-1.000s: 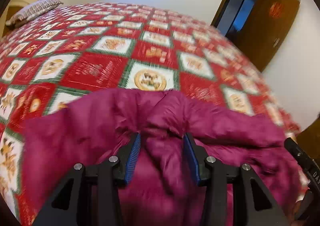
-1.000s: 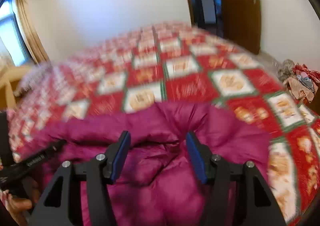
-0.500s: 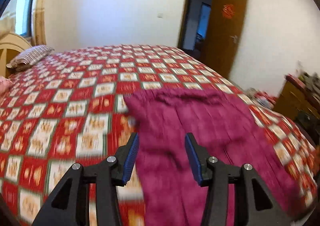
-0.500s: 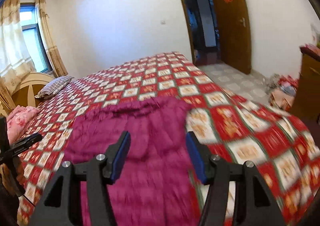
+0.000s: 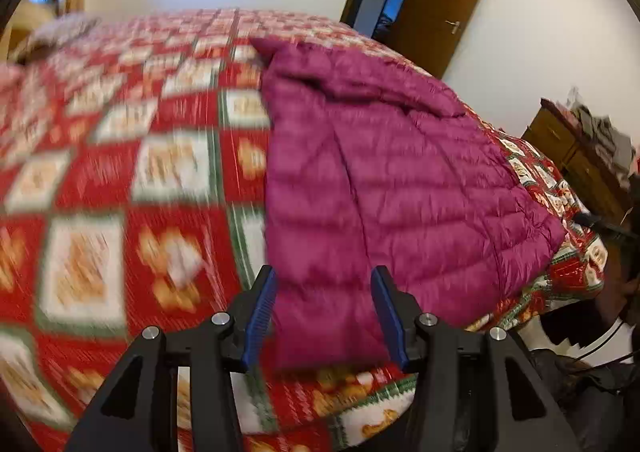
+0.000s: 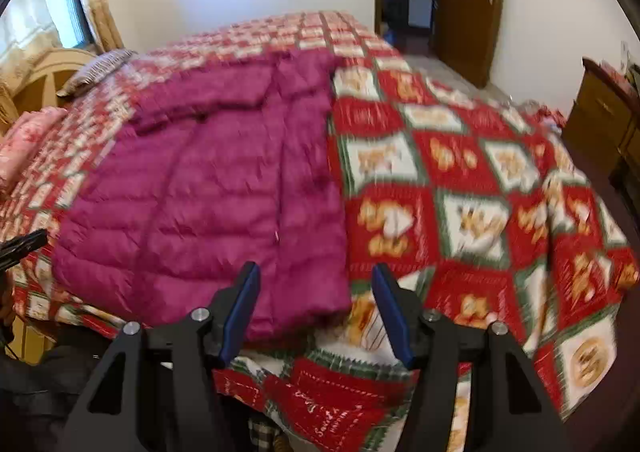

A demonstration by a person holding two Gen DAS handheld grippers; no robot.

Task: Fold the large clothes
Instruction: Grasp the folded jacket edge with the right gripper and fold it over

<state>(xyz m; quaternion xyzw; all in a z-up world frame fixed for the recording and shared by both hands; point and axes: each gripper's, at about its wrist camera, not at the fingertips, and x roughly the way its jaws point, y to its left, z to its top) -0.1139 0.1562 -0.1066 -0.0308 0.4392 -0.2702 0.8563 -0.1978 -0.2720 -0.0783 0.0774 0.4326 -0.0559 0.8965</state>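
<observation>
I see the magenta quilted puffer jacket flat on the bed, hem at its near edge. Left tool and right tool released, empty; patchwork bedspread bare alongside.

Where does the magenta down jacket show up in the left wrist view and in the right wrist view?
Left wrist: the magenta down jacket fills centre and right, its near hem between the open left gripper fingers.
Right wrist: the jacket lies centre-left, its near corner above the open right gripper.
Shared landmark: the brown door with a red emblem, upper right in both.
</observation>
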